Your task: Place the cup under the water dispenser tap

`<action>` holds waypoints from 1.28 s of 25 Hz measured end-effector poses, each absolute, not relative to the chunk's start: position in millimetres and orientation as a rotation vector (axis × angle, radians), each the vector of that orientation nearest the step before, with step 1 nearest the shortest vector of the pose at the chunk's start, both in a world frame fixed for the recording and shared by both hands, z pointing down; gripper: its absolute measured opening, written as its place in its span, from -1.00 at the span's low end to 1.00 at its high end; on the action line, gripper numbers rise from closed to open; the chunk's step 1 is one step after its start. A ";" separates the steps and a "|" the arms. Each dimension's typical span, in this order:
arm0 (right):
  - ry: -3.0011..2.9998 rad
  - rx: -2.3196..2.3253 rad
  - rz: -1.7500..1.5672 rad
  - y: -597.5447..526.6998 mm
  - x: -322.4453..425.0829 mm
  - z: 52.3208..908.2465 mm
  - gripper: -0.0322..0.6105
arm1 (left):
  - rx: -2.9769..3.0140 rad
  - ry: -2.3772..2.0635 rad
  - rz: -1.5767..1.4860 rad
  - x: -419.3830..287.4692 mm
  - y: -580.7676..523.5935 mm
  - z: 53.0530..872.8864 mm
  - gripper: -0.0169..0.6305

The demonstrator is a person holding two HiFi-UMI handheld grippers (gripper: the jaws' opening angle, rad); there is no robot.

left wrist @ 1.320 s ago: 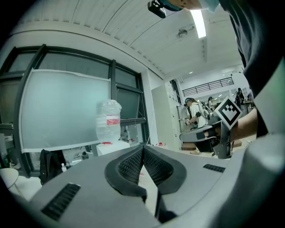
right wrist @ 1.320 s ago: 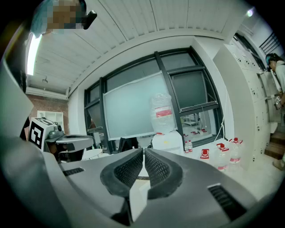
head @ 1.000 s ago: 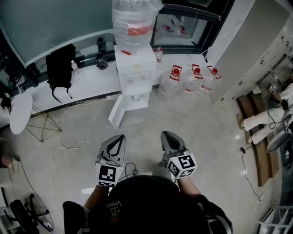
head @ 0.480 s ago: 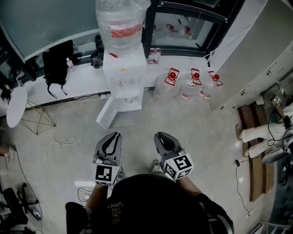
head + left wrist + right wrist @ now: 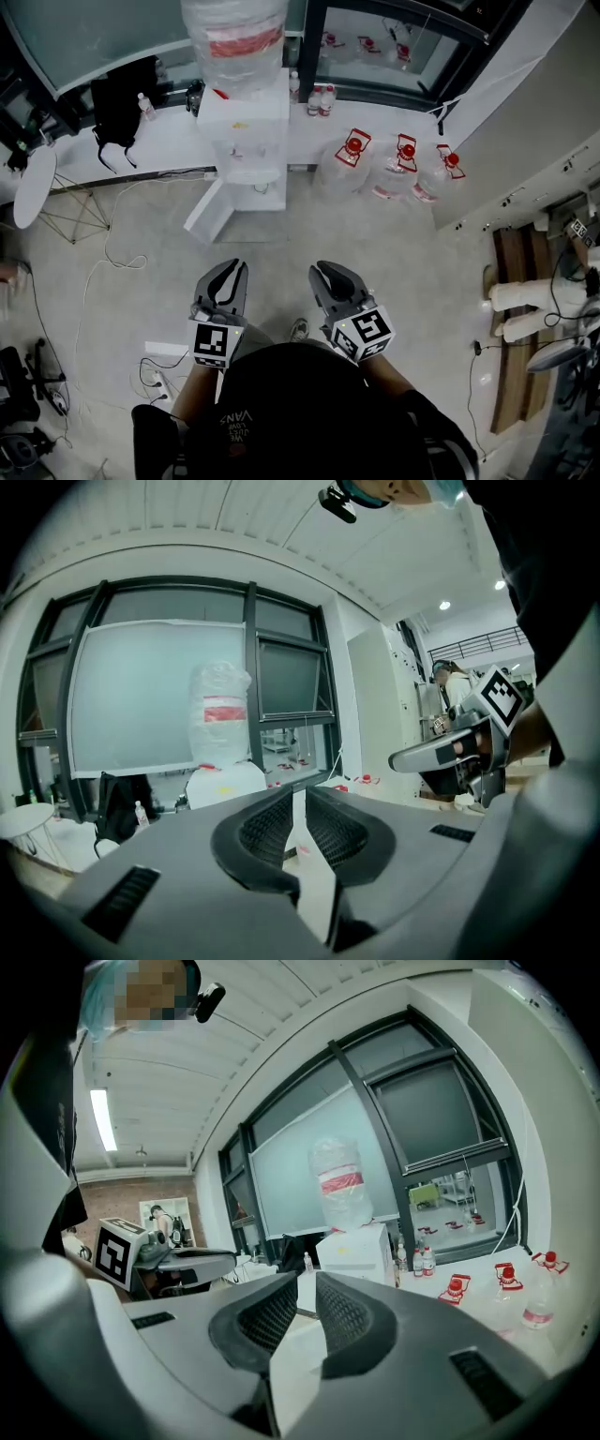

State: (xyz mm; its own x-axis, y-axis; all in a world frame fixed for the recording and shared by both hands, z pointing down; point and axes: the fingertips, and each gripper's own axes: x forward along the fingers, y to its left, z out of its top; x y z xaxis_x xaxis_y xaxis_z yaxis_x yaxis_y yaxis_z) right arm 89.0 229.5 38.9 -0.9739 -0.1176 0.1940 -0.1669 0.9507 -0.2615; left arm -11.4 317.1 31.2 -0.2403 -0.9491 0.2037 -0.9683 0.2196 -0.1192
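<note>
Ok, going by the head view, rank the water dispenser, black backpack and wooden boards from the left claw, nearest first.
From the left claw:
1. water dispenser, straight ahead.
2. black backpack, ahead-left by the window.
3. wooden boards, far right on the floor.

a black backpack sits on the white ledge at about ten o'clock in the head view, with a small clear bottle just beside it. a round white table on thin legs stands at nine o'clock. three big water jugs with red caps stand in a row at two o'clock, two small bottles stand on the ledge at twelve, a power strip with trailing cables lies at eight o'clock, and wooden planks lie at four o'clock.
</note>
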 end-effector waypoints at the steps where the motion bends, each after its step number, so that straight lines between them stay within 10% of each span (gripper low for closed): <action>1: -2.928 0.209 0.421 226.8 91.2 41.3 -0.76 | 1.880 -2.379 0.355 -9.4 312.7 34.4 -0.85; 32: -2.847 0.788 0.599 52.9 11.3 195.6 -0.75 | 2.199 -1.943 0.695 -148.0 74.8 264.2 -0.43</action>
State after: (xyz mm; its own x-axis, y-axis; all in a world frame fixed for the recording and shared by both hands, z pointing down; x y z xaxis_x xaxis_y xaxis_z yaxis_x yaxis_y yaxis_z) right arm 11.3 52.9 195.6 -0.8558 -0.4666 0.2235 -0.5171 0.7853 -0.3406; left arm -148.0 74.8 264.2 0.0672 -0.9071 0.4155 -0.9648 -0.1652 -0.2047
